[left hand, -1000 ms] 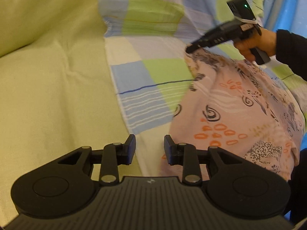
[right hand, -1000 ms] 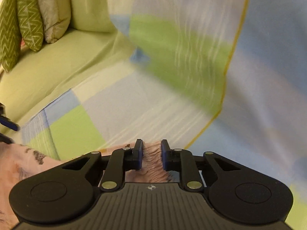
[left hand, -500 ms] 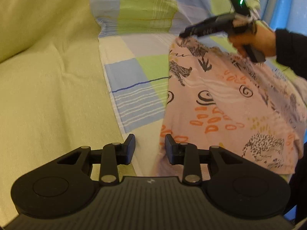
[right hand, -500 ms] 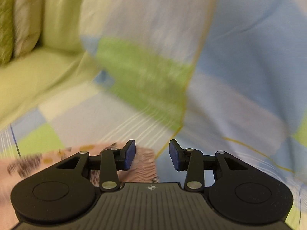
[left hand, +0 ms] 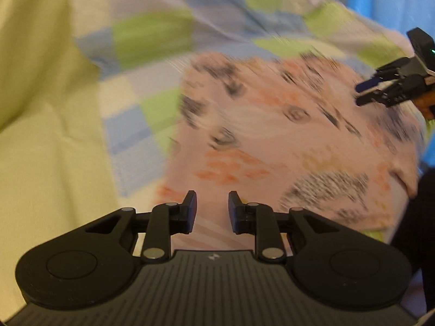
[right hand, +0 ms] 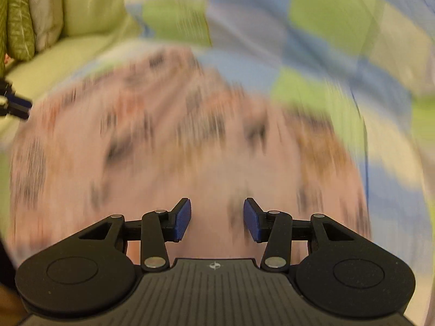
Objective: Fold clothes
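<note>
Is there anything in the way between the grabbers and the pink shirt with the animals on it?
Nothing visible is. The pink printed garment lies spread on the checked sheet, and both the left gripper and the right gripper are open right over it, with only air between. The pictures are blurry, though.

We see a green sofa (left hand: 40,163) draped with a checked sheet (left hand: 152,35); toward 3 o'clock, a blurred pink patterned garment (left hand: 272,141) apparently lies flat on it.
</note>
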The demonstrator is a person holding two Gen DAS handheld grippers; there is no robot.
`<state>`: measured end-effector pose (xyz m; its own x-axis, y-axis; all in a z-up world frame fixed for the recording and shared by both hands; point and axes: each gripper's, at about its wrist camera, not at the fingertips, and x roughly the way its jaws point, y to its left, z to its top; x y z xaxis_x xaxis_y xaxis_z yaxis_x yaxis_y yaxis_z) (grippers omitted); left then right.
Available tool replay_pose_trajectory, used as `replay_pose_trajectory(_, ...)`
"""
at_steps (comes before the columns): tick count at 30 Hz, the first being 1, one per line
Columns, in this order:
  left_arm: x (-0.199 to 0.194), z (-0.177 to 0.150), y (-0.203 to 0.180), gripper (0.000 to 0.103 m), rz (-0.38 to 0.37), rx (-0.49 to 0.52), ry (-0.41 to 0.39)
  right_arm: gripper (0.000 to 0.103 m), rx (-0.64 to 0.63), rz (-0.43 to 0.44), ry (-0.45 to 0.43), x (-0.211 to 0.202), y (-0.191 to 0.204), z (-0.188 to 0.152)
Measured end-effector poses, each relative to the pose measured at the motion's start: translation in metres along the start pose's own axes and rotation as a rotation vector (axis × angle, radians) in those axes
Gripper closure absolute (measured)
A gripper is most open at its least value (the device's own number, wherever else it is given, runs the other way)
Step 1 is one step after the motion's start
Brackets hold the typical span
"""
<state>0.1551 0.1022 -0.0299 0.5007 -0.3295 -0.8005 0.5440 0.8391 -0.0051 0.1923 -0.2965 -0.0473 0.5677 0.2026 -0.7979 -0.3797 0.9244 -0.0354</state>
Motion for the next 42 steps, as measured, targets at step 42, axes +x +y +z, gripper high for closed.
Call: replay_pose_trajectory(42,0.047,0.035,-0.226,0.067,-0.316,0.359,-0.033,0.073,0.114,-0.023,-0.121,-0.007,-0.08,-0.004)
